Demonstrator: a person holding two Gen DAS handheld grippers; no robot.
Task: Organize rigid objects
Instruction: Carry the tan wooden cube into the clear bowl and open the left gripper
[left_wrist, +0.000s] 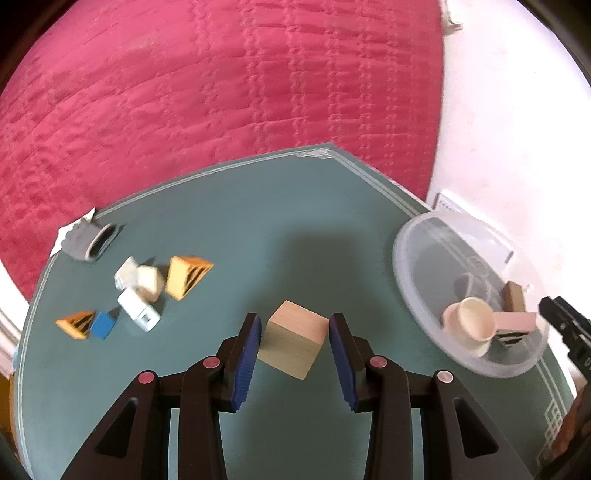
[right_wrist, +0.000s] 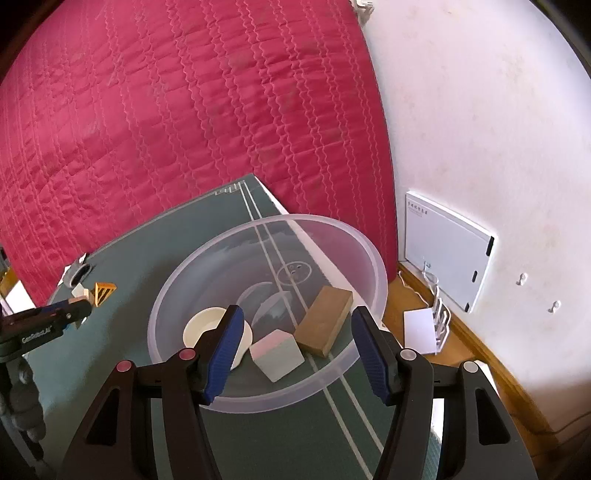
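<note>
left gripper (left_wrist: 293, 341) pinches a wooden cube (left_wrist: 295, 338) above the green table (left_wrist: 258, 229), one corner tilted toward the camera; as a cube it shows no long axis. right gripper (right_wrist: 297, 345), jaws spread and empty, hangs over the clear bowl (right_wrist: 369, 254) at right, holding one cup (right_wrist: 207, 325) and two blocks. red quilt (left_wrist: 184, 92) lies beyond.

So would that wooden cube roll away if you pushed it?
Probably not: the wooden cube has flat faces and sharp edges, so it should slide or tip. It looks solid and stiff. Its smooth sides could slip in the left tool.
</note>
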